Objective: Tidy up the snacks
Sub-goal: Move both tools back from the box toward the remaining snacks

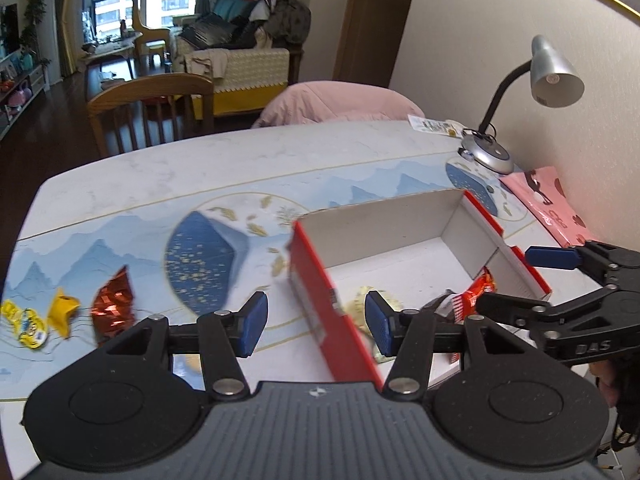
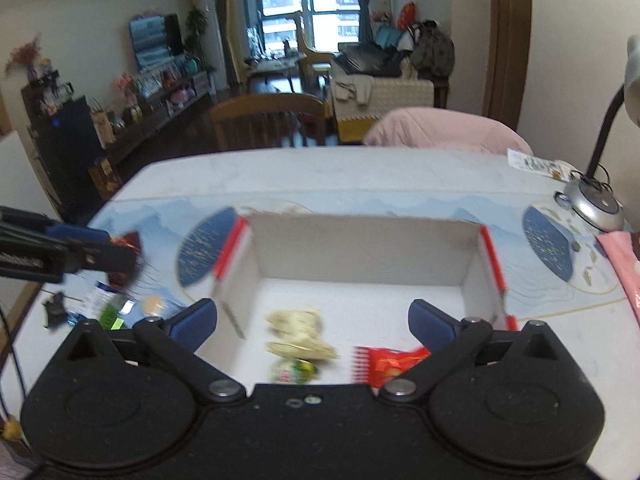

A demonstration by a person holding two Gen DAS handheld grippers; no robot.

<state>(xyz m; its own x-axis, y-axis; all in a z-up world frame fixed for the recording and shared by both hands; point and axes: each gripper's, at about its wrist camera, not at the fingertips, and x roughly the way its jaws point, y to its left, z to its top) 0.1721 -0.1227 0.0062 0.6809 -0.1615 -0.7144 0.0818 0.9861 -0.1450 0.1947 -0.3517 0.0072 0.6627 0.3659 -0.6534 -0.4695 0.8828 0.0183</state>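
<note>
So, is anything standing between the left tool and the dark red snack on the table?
Nothing visible does. The left tool is open over the box's red wall, and the dark red snack lies left of it on bare tablecloth.

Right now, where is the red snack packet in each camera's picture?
Left wrist view: the red snack packet lies inside the box, right of centre, partly behind the left gripper.
Right wrist view: the red snack packet is bottom centre-right, inside the box.
Shared landmark: the desk lamp base.
</note>
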